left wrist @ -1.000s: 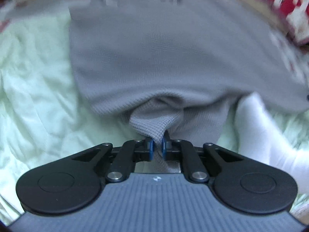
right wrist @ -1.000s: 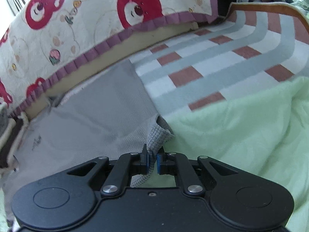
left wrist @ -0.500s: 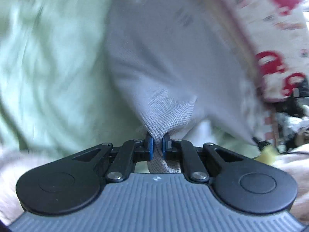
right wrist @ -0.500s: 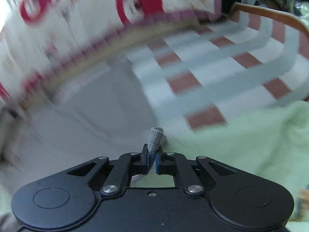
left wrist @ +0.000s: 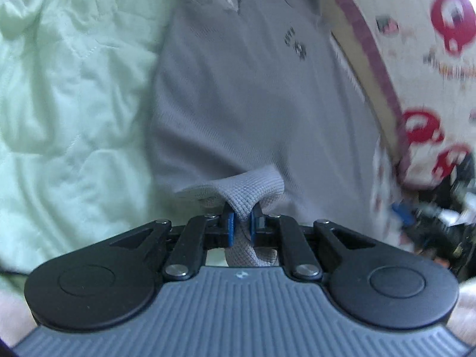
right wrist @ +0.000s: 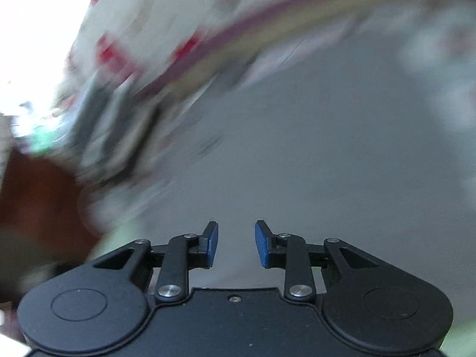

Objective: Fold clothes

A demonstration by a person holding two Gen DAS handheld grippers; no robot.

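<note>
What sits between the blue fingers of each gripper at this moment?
Left wrist view: a bunched fold of the grey knit shirt is pinched in the left gripper. Right wrist view: the right gripper is opening, nothing between its fingers.

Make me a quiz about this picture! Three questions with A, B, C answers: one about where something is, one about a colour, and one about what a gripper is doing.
1. Where is the green blanket in the left wrist view?
A. left of the grey shirt
B. on top of the shirt
C. right of the shirt

2. What colour are the bears on the white cover?
A. blue
B. red
C. yellow

3. What is the left gripper doing?
A. standing wide open
B. holding a sock
C. pinching a fold of the grey shirt

Answers:
1. A, the blanket fills the left side, the shirt lies beside it.
2. B, the bear shapes are red on white.
3. C, grey knit fabric is squeezed between its blue pads.

The right gripper is opening, with nothing between its pads.
</note>
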